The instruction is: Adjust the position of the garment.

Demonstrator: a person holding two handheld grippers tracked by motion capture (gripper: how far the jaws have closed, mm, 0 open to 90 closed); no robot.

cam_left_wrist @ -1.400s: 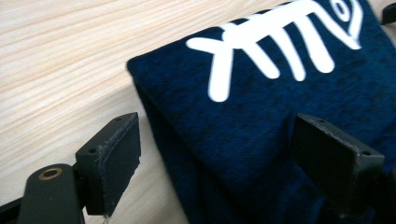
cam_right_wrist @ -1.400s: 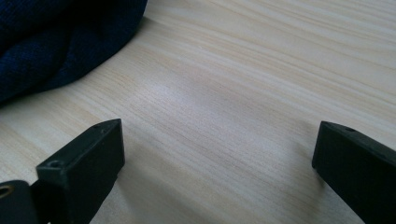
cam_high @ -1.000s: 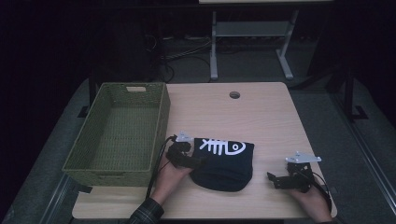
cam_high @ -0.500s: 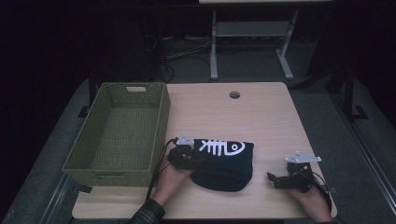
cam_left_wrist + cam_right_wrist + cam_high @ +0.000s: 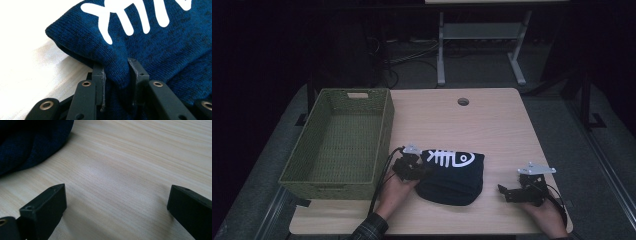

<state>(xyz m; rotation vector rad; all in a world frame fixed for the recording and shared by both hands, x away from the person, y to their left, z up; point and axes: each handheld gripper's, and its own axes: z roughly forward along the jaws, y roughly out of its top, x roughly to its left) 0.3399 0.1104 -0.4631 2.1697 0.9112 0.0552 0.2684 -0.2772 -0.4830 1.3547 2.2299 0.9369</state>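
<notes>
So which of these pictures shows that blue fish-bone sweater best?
The high view: the whole folded sweater lies beside the basket. The left gripper view shows its knit and a fold pinched by the left gripper; the right gripper view catches one dark edge.

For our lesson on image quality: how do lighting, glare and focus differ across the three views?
High view: dim, surroundings almost black, table lit. Left gripper view: tabletop blown out white, blue garment sharp. Right gripper view: soft sheen on the wood, near jaws slightly blurred.
</notes>
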